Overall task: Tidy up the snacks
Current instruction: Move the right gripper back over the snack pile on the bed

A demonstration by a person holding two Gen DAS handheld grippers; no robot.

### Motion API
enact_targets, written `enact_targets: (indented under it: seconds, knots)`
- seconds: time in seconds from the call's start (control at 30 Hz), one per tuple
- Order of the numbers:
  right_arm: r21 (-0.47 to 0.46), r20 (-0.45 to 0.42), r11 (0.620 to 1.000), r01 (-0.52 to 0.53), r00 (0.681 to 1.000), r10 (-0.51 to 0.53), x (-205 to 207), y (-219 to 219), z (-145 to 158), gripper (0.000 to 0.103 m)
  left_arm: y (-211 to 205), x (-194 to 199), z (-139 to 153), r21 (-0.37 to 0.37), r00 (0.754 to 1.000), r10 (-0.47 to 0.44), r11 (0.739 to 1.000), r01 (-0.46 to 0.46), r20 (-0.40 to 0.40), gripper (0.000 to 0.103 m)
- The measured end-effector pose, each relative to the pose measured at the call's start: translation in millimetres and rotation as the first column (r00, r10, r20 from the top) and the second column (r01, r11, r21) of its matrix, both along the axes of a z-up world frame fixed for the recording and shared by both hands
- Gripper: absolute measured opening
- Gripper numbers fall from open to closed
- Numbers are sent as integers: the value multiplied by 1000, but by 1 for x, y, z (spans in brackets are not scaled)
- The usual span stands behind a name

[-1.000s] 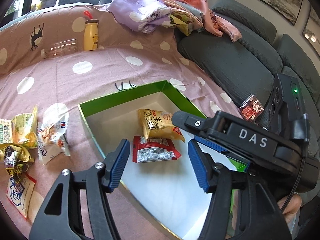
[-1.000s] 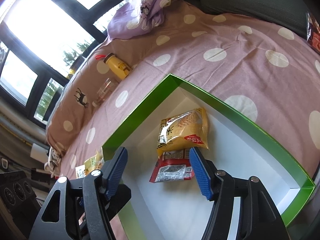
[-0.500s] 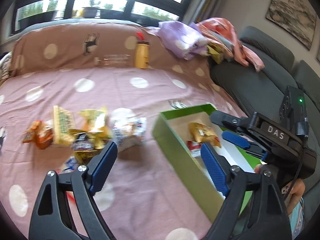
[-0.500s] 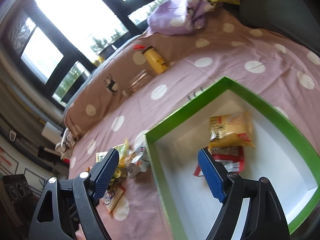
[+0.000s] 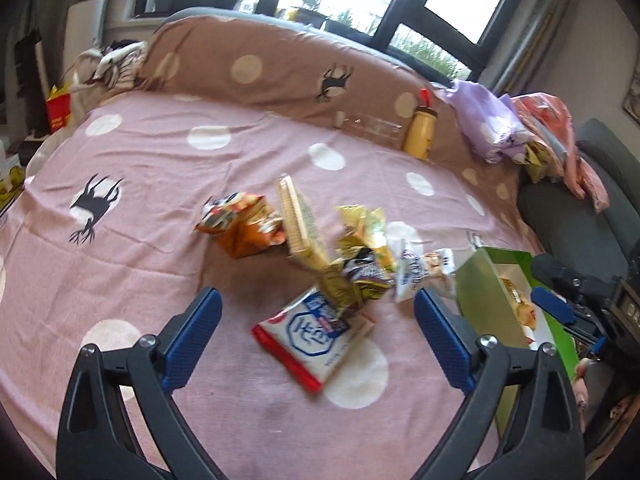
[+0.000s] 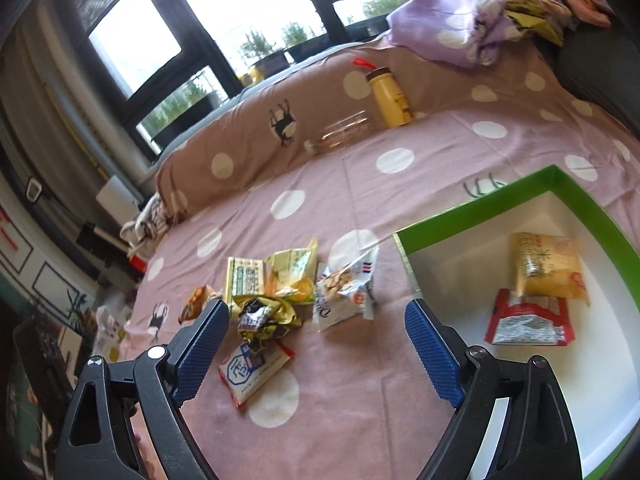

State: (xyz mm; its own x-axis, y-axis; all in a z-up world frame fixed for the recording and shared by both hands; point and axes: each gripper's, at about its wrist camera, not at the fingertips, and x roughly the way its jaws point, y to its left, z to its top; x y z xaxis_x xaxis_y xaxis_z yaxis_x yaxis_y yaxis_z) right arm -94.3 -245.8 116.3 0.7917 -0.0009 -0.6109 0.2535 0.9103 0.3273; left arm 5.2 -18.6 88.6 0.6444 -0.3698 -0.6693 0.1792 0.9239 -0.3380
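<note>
A pile of snack packets lies on the pink dotted cover: a white-and-blue packet (image 5: 316, 334) (image 6: 252, 368), an orange bag (image 5: 242, 228), a wafer pack (image 5: 298, 224) (image 6: 244, 280), yellow packets (image 5: 360, 236) (image 6: 290, 276) and a white nut bag (image 5: 420, 274) (image 6: 344, 292). A green box (image 6: 480, 210) (image 5: 476, 288) at the right holds a yellow packet (image 6: 544, 270) and a red one (image 6: 528, 322). My left gripper (image 5: 316, 336) is open just above the white-and-blue packet. My right gripper (image 6: 316, 346) is open and empty between pile and box, and shows in the left wrist view (image 5: 560, 312).
A yellow bottle (image 5: 418, 132) (image 6: 390, 98) and a clear glass (image 6: 340, 134) lying on its side rest against the brown backrest. Purple and pink clothes (image 5: 492, 126) are heaped on the grey sofa (image 5: 580, 216) at the right.
Both grippers have swung left, away from the box and toward the snack pile, and both have opened wider. The packets in the box have not moved.
</note>
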Motion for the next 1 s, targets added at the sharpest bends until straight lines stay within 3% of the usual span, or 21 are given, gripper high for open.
enact_targets:
  seconds: [0.13,0.37,1.0]
  knots:
    - [8,-16,999,-39,999,39,10,11,-9,90,11,4,-13,37,999,43,998,-42,-29,97]
    - [3,-54,996,-84,995,84,22,31,-21,90,25,8,-20,8,995,72,997,-71,-75,97]
    - [67,-128,990,-124,983,132,41,46,-47,90,32,17,-33,10,983,75,997,-74,-168,97]
